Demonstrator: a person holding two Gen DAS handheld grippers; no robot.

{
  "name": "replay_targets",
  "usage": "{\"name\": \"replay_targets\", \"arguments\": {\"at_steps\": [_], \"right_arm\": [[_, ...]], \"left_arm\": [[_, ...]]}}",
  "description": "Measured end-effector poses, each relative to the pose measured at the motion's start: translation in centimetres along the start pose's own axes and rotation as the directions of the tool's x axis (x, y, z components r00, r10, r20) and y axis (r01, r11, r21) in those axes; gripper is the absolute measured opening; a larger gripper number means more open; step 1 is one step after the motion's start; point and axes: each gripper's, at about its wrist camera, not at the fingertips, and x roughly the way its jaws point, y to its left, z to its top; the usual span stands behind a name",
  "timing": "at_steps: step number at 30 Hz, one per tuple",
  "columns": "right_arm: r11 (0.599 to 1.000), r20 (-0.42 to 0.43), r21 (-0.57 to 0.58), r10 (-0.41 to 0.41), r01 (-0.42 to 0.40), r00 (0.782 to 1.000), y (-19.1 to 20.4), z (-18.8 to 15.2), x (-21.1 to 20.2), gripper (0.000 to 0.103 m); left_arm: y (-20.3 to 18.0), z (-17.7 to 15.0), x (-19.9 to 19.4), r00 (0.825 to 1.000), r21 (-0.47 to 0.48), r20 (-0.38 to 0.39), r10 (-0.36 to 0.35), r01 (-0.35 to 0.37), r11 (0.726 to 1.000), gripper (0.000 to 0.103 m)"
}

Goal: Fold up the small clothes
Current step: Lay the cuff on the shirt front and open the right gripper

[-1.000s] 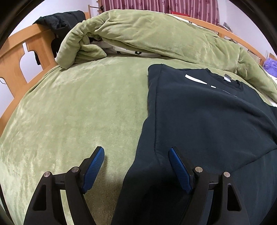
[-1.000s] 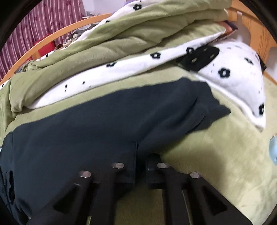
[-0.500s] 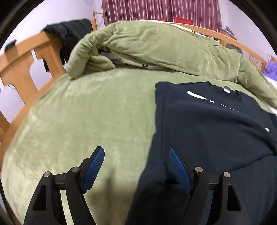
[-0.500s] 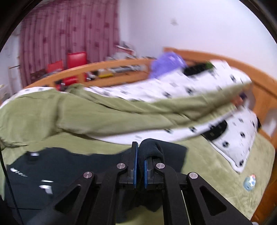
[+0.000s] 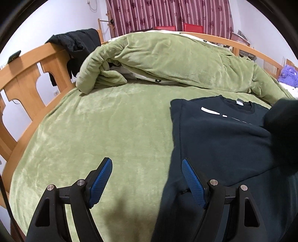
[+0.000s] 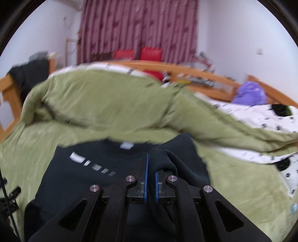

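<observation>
Bedroom: wooden bed frame (image 5: 28, 74), striped maroon curtain (image 5: 167, 14) behind, green plush bedspread (image 5: 102, 134) over the mattress. A green duvet (image 5: 167, 59) lies heaped along the far edge of the bed; a black jacket (image 5: 78, 44) hangs over the footboard at the far left corner.

Item: dark sweatshirt (image 5: 214, 141), spread flat on the bedspread toward the right half of the bed, collar toward the duvet, white label and white chest markings showing.

Left gripper (image 5: 147, 178): jaws spread wide, holding nothing; the left finger is over bare bedspread, the right finger over the sweatshirt's left edge. Contact with the cloth cannot be told.

Right gripper (image 6: 150, 178): jaws pinched nearly together on a bunched fold of the sweatshirt, lifted above the garment's body.

Right wrist view only: purple plush toy (image 6: 249, 93), white flower-print bedding (image 6: 260, 115), two red chair backs (image 6: 137, 54). This view is motion-blurred. Left wrist view only: the sweatshirt's left side edge.
</observation>
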Motion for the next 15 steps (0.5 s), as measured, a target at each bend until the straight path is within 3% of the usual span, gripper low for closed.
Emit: {"name": "replay_targets", "arguments": {"at_steps": [6, 10, 15], "right_arm": [[0.997, -0.138, -0.058, 0.048, -0.056, 0.989, 6.2, -4.8, 5.6, 0.007], [0.981, -0.187, -0.078, 0.159, -0.176, 0.969, 7.1, -5.9, 5.6, 0.042], [0.972, -0.126, -0.097, 0.199, -0.212, 0.972, 3.7, -6.3, 1.5, 0.051]], "left_arm": [[0.9, 0.1, 0.0, 0.999, -0.002, 0.012, 0.038, -0.038, 0.999, 0.076], [1.0, 0.1, 0.8, 1.000, -0.021, -0.012, 0.011, -0.011, 1.000, 0.076], [0.0, 0.0, 1.3, 0.999, -0.049, -0.019, -0.049, 0.048, 0.998, 0.076]]}}
